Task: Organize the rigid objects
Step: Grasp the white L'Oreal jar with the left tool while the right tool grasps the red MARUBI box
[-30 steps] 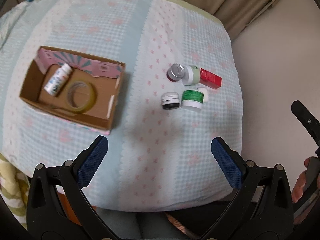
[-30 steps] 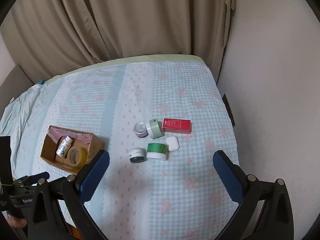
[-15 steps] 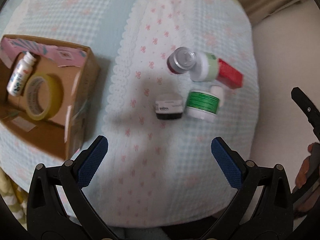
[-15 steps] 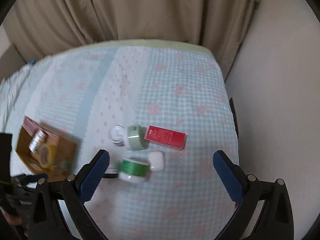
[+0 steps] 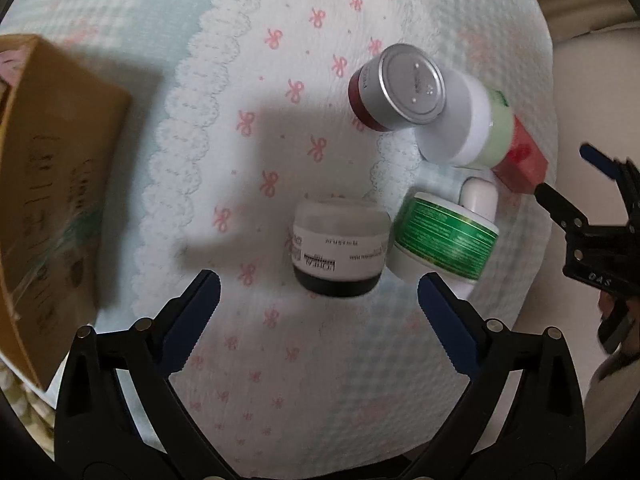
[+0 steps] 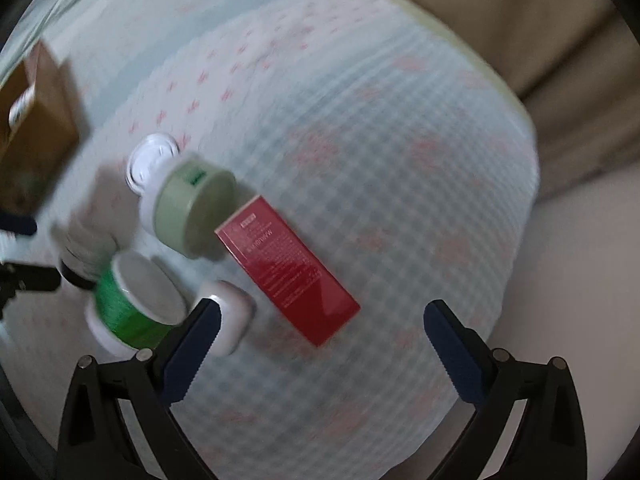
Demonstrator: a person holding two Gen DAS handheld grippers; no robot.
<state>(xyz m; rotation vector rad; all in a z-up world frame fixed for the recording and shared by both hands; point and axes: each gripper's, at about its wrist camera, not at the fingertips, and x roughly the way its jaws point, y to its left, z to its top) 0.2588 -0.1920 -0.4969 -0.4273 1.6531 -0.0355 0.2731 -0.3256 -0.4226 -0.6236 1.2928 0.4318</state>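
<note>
The left claw (image 5: 318,308) is spread wide with nothing in it, just above the black-bottomed jar (image 5: 339,250) on the bed (image 5: 280,80); its jaws have just been closing a little. The right claw (image 6: 320,336), wide and empty too, hangs over the red box (image 6: 286,268). Each should go down straight around one thing only, because the green-label jar (image 5: 442,236) and white case (image 6: 230,320) sit very near.

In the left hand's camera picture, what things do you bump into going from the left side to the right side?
cardboard box → black-bottomed jar → green-labelled jar → red box → the right gripper at the edge. The silver-lidded jar and pale green jar sit higher up and overlap, so I left them out.
</note>
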